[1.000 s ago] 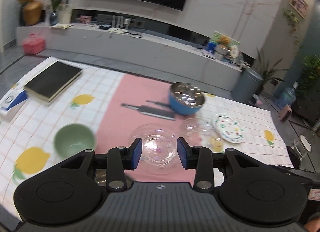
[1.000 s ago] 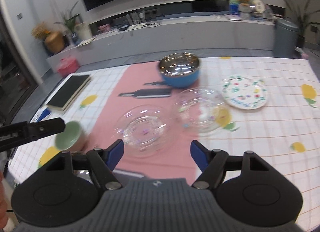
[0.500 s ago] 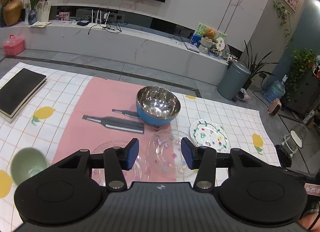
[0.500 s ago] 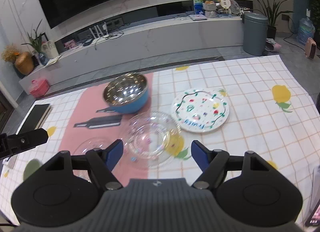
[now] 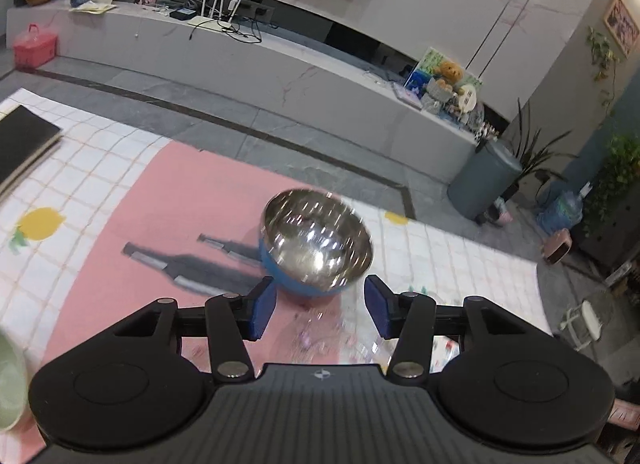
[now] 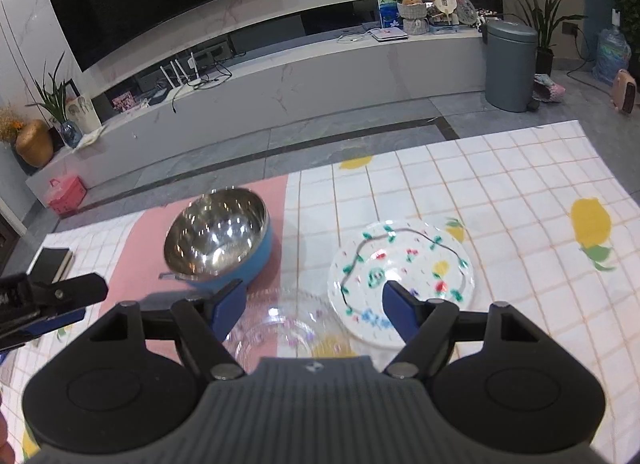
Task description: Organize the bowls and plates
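A blue bowl with a steel inside (image 5: 316, 242) stands on the pink runner, just beyond my open, empty left gripper (image 5: 320, 310). A clear glass plate (image 5: 344, 338) lies under and between its fingers. A green bowl's rim (image 5: 8, 388) shows at the far left edge. In the right wrist view the blue bowl (image 6: 218, 238) is ahead left and a white plate with coloured patterns (image 6: 404, 276) is ahead right. My right gripper (image 6: 314, 306) is open and empty above the clear glass plate (image 6: 280, 330). The left gripper's finger (image 6: 52, 294) shows at the left.
Two dark knives (image 5: 188, 264) lie on the pink runner left of the blue bowl. A black book (image 5: 20, 144) lies at the table's far left. The table's far edge (image 6: 400, 144) is just beyond the dishes, with grey floor behind.
Both grippers have moved forward and to the right over the table. The blue bowl and patterned plate are now much nearer. The green bowl has slid to the left edge of the left view.
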`<state>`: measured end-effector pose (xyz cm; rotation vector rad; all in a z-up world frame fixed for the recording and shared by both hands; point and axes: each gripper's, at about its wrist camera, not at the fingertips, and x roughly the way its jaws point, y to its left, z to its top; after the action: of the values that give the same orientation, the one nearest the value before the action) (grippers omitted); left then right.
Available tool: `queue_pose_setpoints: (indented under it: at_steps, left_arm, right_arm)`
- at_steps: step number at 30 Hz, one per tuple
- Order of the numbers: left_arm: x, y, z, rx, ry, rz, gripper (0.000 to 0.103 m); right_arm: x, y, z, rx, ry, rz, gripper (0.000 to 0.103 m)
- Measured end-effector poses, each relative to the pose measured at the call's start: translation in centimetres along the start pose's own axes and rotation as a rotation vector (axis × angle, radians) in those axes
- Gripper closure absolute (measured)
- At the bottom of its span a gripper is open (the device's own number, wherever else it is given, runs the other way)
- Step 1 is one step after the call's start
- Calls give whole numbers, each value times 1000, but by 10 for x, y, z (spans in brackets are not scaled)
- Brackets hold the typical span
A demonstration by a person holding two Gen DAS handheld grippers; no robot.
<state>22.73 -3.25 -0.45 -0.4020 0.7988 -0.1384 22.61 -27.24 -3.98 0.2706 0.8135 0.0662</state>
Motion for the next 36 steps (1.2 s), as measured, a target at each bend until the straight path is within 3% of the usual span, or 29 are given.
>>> queue_pose_setpoints:
  at_steps: [6, 13, 16, 23, 26, 32, 34, 36]
  left_arm:
    - [39, 4, 17, -12, 24, 54, 45]
    - [78, 30, 23, -47, 37, 159, 46]
    - [85, 35, 26, -44, 39, 162, 45]
    - [104, 42, 35, -139, 81, 125, 45]
    - [113, 42, 35, -126, 94, 163, 46]
    - [121, 41, 31, -134, 118, 147, 61]
    - [123, 40, 30, -125, 129, 145, 76]
    - [122, 38, 30, -108, 132, 142, 85]
  right_arm:
    - [35, 7, 19, 24, 32, 36, 30]
    - [81, 23, 19, 11, 97, -8, 34]
    - [92, 28, 22, 2, 109, -22, 35]
    - [107, 30, 33, 42, 127, -56, 36]
    - [113, 29, 35, 68, 142, -66, 39]
    - [119, 29, 32, 91, 168, -25, 51]
    - [119, 29, 30, 105, 169, -2, 58]
    - [118, 28, 29, 125, 173, 28, 68]
